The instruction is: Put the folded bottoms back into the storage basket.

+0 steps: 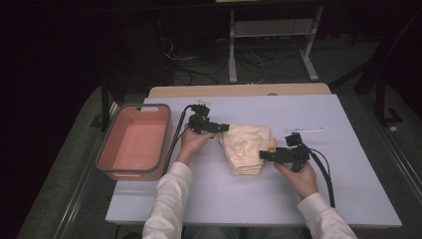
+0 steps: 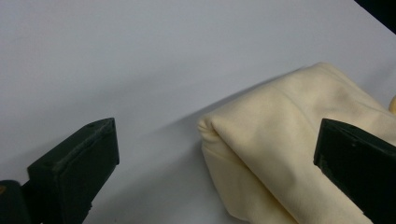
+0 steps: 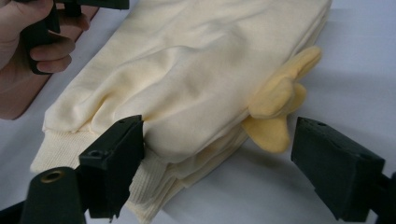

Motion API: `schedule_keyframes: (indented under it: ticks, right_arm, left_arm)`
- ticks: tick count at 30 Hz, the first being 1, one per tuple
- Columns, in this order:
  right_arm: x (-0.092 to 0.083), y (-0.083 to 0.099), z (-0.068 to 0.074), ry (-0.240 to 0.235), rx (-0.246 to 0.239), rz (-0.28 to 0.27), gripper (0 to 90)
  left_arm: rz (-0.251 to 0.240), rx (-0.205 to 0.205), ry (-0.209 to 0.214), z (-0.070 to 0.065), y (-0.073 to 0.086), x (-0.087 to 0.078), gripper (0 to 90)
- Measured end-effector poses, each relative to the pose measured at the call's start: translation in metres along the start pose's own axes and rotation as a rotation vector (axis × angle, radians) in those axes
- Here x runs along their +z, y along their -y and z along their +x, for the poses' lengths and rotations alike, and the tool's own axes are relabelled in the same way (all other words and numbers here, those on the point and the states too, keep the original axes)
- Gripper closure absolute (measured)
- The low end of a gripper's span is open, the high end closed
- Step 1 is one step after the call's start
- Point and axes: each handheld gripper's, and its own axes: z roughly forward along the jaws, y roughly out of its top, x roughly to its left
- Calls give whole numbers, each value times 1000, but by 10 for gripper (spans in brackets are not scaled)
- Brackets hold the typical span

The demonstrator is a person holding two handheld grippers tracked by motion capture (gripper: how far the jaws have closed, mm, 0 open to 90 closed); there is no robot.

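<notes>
R gripper (image 3: pixel 219 154), jaws partway apart and not yet pinching, straddles the near edge of a folded cream garment (image 1: pixel 245 148) at mid-desk; one jaw sits against the ribbed hem, the other hangs clear beyond a yellow bit (image 3: pixel 280 105) poking out from the fold. L gripper (image 2: pixel 215 168), jaws wide and holding nothing, comes at the garment's far-left corner, one jaw over bare desk, the other above the cloth. Both hands, white sleeves, reach in from the desk's near edge. Pink bin (image 1: pixel 133 142) w/ grey rim stands at the desk's left edge, apart from the garment, nothing seen inside it. White desk (image 1: pixel 348 164) otherwise bare around the work.

Risk, as judged: R jaws may bite just the top layers, so the stack fans open on lift and the fold is lost. The yellow bit could slip out if not caught in the pinch. L gripper, set so near the corner, may grab too little cloth and let it sag or drag.
</notes>
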Motion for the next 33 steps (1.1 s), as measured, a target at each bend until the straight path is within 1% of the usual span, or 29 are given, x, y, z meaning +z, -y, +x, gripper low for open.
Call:
schedule_keyframes:
  ticks: [4,5,7,8,9,10,11,15,17,21,23,25,26,27,29,33]
  right_arm:
    - [4,3,1,-4,20,12,194]
    - [5,3,2,-8,23,18,203]
    - [8,6,7,-16,25,24,235]
    - [8,6,7,-16,25,24,235]
    - [9,6,8,-19,32,25,242]
    - [10,7,8,-25,41,29,254]
    - [11,8,9,-24,56,37,262]
    - [11,8,10,-23,61,38,281]
    - [12,9,11,-31,72,38,294]
    - [17,13,11,-57,99,44,296]
    - [18,14,12,-63,116,53,315]
    - [20,14,13,-65,119,61,323]
    - [20,14,13,-65,119,61,323]
    - [20,14,12,-71,140,68,322]
    - [21,14,12,-73,142,71,323]
    - [23,16,14,-74,144,81,327]
  left_arm:
    - [1,-15,10,0,3,4,41]
    - [2,-23,14,0,4,5,55]
    - [13,-25,16,1,7,6,87]
    - [13,-25,16,1,7,6,101]
    - [11,-29,20,2,8,6,101]
    - [12,-29,21,2,8,6,124]
    - [9,-37,23,3,9,5,143]
    - [14,-52,37,5,10,4,158]
    - [21,-56,42,5,11,5,169]
    - [37,-55,56,3,12,8,191]
    - [43,-50,60,1,13,10,207]
    - [49,-49,67,1,13,10,235]
    - [49,-53,68,0,13,11,235]
    - [53,-51,70,0,13,11,254]
    - [58,-48,72,-1,13,11,260]
    - [68,-61,72,-2,14,13,287]
